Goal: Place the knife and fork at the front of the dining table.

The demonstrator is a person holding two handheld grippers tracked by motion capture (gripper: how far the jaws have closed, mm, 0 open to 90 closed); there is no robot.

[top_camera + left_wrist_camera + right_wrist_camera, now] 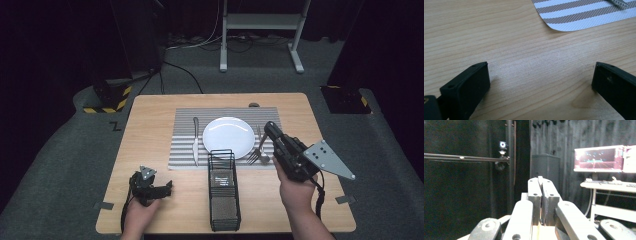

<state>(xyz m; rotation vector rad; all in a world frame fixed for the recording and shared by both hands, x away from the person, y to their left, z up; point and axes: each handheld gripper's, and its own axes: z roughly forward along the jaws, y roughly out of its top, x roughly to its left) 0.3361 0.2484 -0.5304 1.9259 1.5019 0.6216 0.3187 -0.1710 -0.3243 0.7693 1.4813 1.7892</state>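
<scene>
wooden table (150,150) with a striped placemat (182,150): one plate (229,137), one knife (195,140) left, fork (255,152) and spoon (263,150) right, one wire caddy (223,192) near. the right gripper (270,129) is closed just above both, pinching something thin, unidentifiable, in its own view; the left gripper (540,77) rests open on bare wood.

The silver fork (254,156) lies flat on the striped mat (182,150), just right of the white plate (227,137), tines toward me. A second utensil (263,150) (a spoon, I think) lies close alongside it.
</scene>
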